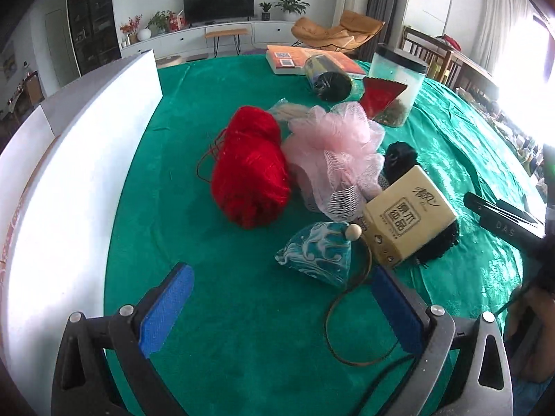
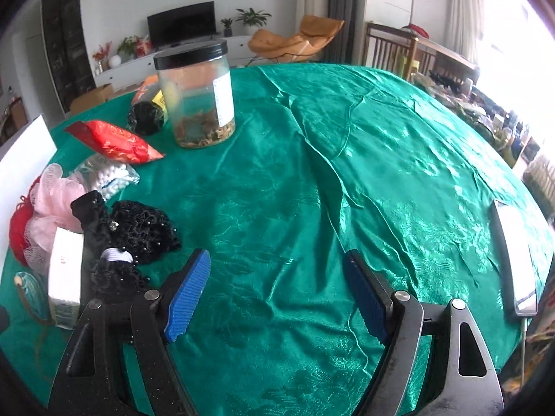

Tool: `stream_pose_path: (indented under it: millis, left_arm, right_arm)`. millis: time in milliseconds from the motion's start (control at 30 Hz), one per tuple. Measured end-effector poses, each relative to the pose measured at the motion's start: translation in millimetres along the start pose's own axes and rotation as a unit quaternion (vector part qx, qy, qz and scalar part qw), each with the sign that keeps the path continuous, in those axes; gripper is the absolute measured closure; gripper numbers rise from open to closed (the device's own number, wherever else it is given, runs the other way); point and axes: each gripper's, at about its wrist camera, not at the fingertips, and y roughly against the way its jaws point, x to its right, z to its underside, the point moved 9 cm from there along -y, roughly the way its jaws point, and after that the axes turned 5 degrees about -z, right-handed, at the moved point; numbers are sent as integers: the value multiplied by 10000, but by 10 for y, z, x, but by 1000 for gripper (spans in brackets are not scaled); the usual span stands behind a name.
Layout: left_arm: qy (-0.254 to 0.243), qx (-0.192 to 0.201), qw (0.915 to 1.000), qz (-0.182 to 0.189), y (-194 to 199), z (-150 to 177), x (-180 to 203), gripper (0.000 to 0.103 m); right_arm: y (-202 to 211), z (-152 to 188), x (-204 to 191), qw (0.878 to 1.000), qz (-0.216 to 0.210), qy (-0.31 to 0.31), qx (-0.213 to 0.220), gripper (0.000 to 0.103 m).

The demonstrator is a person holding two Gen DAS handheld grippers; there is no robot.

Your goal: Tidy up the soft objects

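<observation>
Two grippers hang over the desk (image 2: 312, 180), which wears a shiny green cloth, and both stand with their blue pads wide apart and nothing between them. At the desk's left edge stands one white box (image 1: 86, 145) with an upright flap. Just in from it, toward the middle, the soft things lie bunched in one pile: one red yarn ball (image 1: 249, 170), its long axis running from the near edge toward the far edge, with a thin cord trailing from its left side; one pink mesh sponge (image 1: 336, 152) pressed against its right side; one black lacy bundle (image 2: 138, 228) beyond that. Nearer the front edge sits one teal pouch (image 1: 317, 253) with a wooden bead at its top, its brown cord looping toward the left gripper (image 1: 281, 308). One beige tissue pack (image 1: 407, 215) lies tilted across the black bundle, so part of that bundle is hidden. Toward the far edge are one book (image 1: 298, 59), one dark can (image 1: 327, 76) lying on its side, one red packet (image 2: 114, 142), one bag of white beads (image 2: 111, 175) and one clear jar (image 2: 194, 97) with a black lid, upright. The right gripper (image 2: 277, 298) hovers over bare, wrinkled cloth, well apart from the pile; one phone (image 2: 513, 260) lies near the right edge.
</observation>
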Motion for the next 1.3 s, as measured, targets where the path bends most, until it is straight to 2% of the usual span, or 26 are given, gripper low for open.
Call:
stream_pose_path:
  millis: [167,300,567,1300]
  left_arm:
    - [276,-217,9993,158,-294,92,-27,2]
    - [258,-32,9995,164,-312,110,-12,0]
    - [-270,11,9996,-117,-382,112,16,0]
    - [-247,56,9996,-118,-392,115,-1,0]
  right_arm:
    - [-188,153,168,9986,49,-320,-414,21]
    - [-184,149,217,9985,71,-395,-371,20]
    - [-201,155,196,9987,85,-372,-341,17]
    - [-195,157,187,9987,89,-362,-349,16]
